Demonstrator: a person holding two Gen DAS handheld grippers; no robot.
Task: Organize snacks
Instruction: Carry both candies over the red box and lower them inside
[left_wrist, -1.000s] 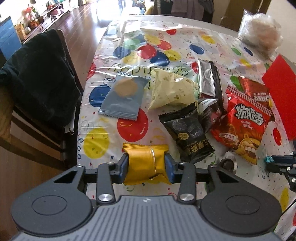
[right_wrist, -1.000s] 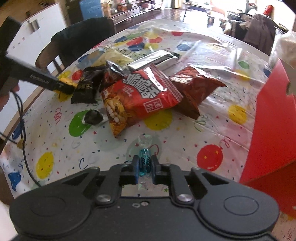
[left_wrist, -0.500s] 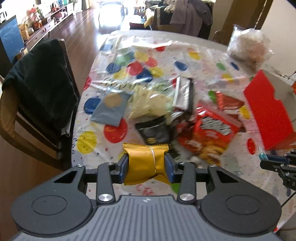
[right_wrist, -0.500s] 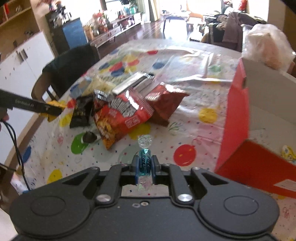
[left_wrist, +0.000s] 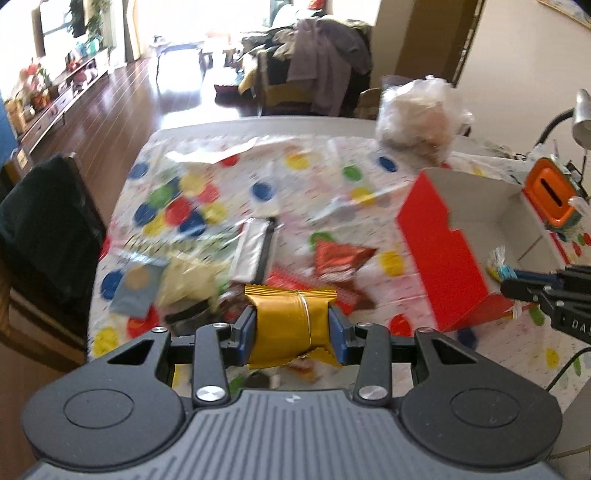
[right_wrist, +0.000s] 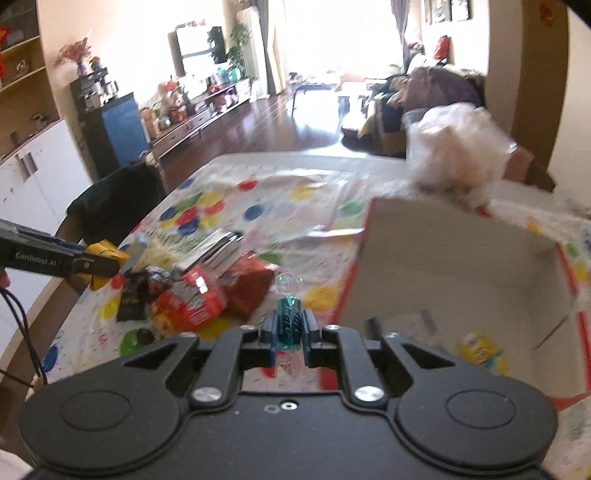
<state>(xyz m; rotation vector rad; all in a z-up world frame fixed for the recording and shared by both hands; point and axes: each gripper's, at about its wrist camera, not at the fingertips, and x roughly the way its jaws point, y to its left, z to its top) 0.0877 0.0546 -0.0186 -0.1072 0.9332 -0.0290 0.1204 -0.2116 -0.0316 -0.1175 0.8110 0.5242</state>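
Clamped in the left gripper, raised above the surface, is a gold snack packet, while a small teal wrapped candy is pinched in the closed right gripper just beside the open red box; the candy, gripped only by its narrow middle, could slip out short of the box wall; the gold packet could be dragged across the loose bags beneath; the surface is covered by a dotted cloth and cluttered; behind it a sunlit living room with dark wooden floor is seen.
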